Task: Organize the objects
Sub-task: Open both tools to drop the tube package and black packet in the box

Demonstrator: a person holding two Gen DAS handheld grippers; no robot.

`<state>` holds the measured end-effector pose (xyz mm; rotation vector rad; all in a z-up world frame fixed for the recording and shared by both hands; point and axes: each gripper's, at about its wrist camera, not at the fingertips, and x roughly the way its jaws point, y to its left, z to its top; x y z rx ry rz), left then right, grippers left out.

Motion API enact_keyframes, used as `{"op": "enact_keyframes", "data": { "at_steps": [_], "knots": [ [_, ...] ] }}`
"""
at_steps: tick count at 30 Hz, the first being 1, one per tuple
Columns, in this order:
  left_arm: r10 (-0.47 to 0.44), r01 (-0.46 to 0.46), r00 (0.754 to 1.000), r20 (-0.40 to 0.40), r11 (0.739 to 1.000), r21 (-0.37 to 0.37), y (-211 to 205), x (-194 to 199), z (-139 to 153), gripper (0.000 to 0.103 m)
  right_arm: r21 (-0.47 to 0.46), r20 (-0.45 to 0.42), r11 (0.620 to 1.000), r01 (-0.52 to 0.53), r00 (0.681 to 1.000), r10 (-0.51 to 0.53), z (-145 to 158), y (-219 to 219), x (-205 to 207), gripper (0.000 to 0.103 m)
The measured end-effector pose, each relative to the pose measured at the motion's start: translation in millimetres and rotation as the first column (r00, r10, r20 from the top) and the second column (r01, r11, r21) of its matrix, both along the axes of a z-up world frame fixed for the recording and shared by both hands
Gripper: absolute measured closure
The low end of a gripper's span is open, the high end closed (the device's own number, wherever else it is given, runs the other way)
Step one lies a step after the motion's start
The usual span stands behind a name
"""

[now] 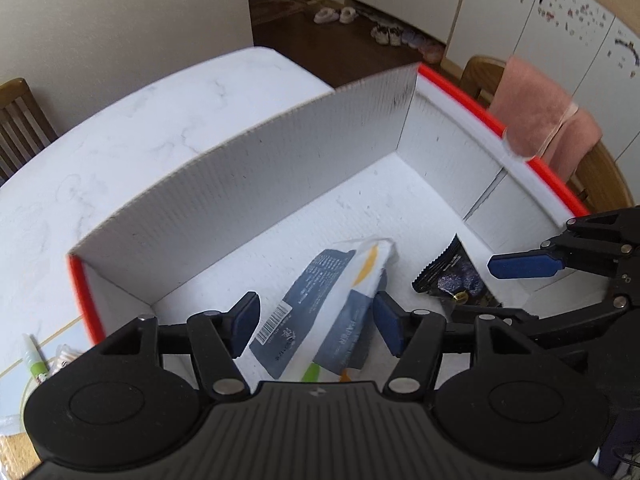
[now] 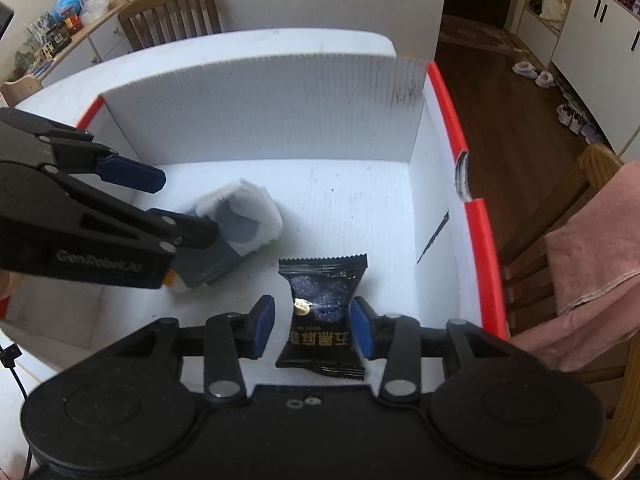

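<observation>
A white box with red rim [image 1: 456, 92] [image 2: 452, 112] stands on the marble table. Inside lie a white-and-blue tissue pack [image 1: 332, 304] [image 2: 240, 224] and a black snack packet [image 1: 452, 276] [image 2: 324, 304]. My left gripper [image 1: 316, 324] is open, its blue pads on either side of the tissue pack, just above it. My right gripper [image 2: 312, 326] is open, its pads on either side of the black packet, which rests on the box floor. Each gripper shows in the other's view: the right one in the left wrist view [image 1: 560, 276] and the left one in the right wrist view [image 2: 132, 204].
A marble-white table [image 1: 160, 120] lies beyond the box. A green tube [image 1: 34, 360] and small items lie at the table's left. A wooden chair with a pink towel [image 1: 540, 120] [image 2: 592, 256] stands right of the box. Another chair [image 2: 172, 12] is at the far side.
</observation>
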<state>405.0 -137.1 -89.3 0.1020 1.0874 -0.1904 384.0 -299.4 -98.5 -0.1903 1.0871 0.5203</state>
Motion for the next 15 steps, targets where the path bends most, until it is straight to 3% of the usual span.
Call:
{"op": "enact_keyframes", "data": {
  "at_steps": [4, 15],
  "knots": [
    [0.012, -0.011, 0.999, 0.053, 0.999, -0.031, 8, -17, 20, 0.042, 0.037, 0.033, 0.999, 0.001, 0.999, -0.003, 14, -5, -9, 0.048],
    [0.042, -0.02, 0.983, 0.179, 0.992, -0.125, 24, -77, 63, 0.042, 0.121, 0.099, 0.993, -0.007, 0.995, -0.005, 53, -9, -40, 0.046]
  ]
}}
